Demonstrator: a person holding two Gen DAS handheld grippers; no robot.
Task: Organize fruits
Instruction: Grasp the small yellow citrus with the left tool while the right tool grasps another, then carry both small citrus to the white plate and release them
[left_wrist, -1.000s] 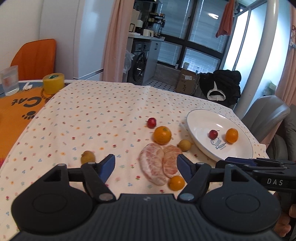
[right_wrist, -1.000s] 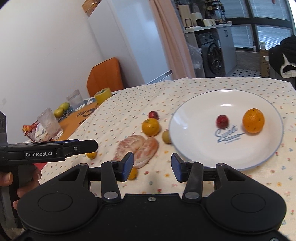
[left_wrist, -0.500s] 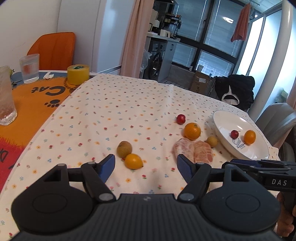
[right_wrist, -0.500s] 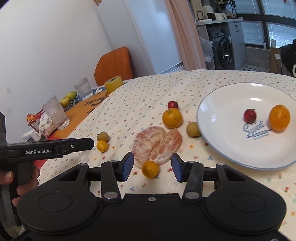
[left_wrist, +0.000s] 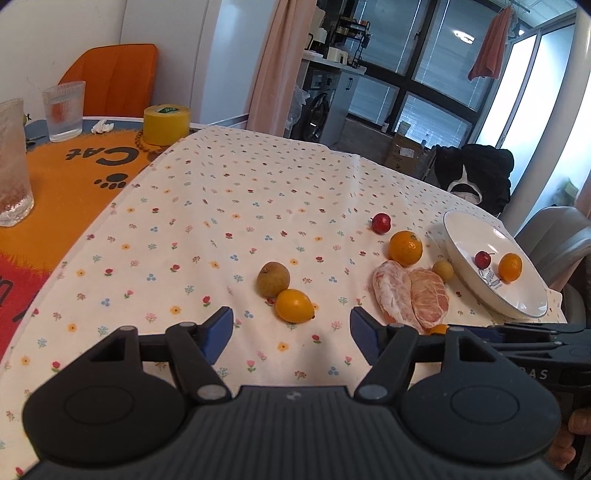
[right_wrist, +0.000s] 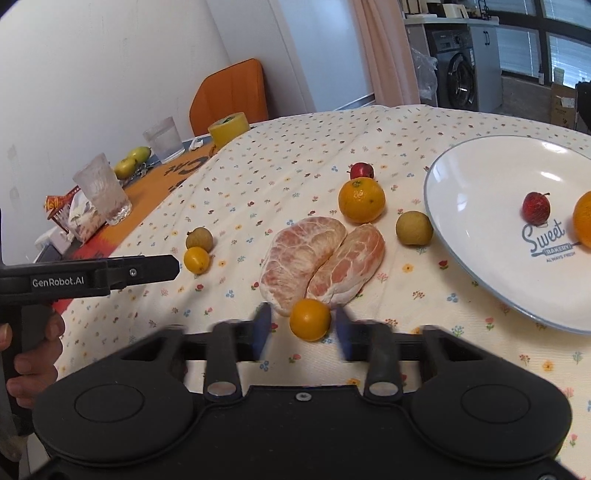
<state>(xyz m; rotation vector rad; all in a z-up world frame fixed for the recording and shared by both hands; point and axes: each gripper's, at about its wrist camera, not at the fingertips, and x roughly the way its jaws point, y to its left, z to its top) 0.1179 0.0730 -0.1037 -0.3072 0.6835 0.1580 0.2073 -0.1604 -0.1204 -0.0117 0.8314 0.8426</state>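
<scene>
Both grippers were advanced: right gripper (right_wrist: 301, 328), half-open, straddled a kumquat (right_wrist: 309, 319) below the pomelo (right_wrist: 321, 254); left gripper (left_wrist: 291, 330) was held wide, empty.

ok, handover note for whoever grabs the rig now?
Left gripper: open, empty, facing the kumquat and longan.
Right gripper: open, jaws either side of a small orange, not closed yet.
Done: red fruit and an orange on the plate.
Left on the cloth: pomelo pieces, big orange, a second longan and red fruit.
</scene>
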